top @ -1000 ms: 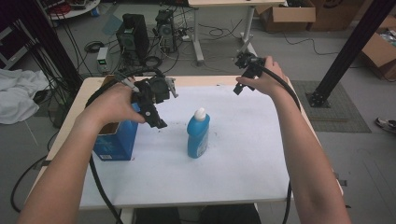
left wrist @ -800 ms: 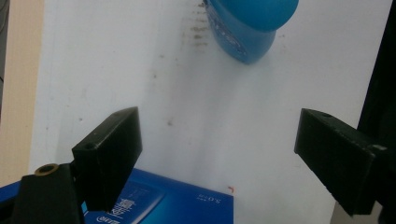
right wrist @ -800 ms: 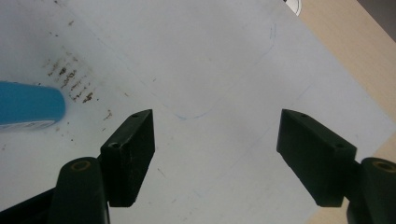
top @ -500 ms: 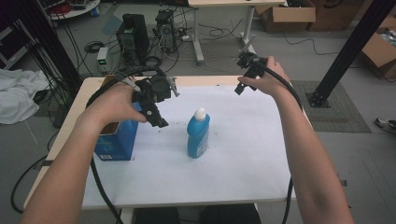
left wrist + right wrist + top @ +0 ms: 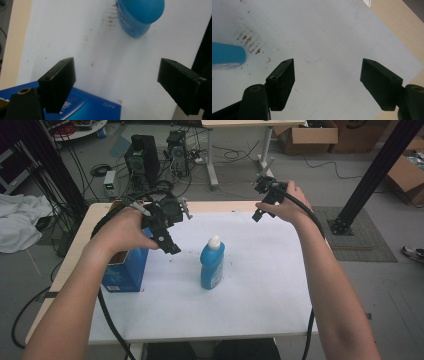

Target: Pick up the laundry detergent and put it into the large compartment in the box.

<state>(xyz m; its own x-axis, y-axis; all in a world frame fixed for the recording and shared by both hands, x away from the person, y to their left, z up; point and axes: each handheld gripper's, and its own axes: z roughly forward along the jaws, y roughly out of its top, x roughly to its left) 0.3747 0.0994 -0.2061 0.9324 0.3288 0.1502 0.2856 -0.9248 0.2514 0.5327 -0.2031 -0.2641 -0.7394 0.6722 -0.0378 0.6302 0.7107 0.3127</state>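
Observation:
A blue bottle (image 5: 212,265) with a white cap stands upright near the middle of the white table sheet (image 5: 260,280). Its lower body shows at the top of the left gripper view as the blue bottle (image 5: 140,15), and at the left edge of the right gripper view as the bottle (image 5: 227,56). A blue box (image 5: 125,270) stands at the sheet's left side; the box (image 5: 82,105) lies under my left jaw. My left gripper (image 5: 169,242) hovers left of the bottle, open and empty (image 5: 117,85). My right gripper (image 5: 260,210) is held high at the far right, open and empty (image 5: 327,82).
Brown specks (image 5: 249,41) stain the sheet beside the bottle. The tan table edge (image 5: 397,27) runs past the sheet. On the floor beyond the table stand computer cases (image 5: 145,155), cables and cardboard boxes (image 5: 310,135). A black post (image 5: 370,175) rises at the right.

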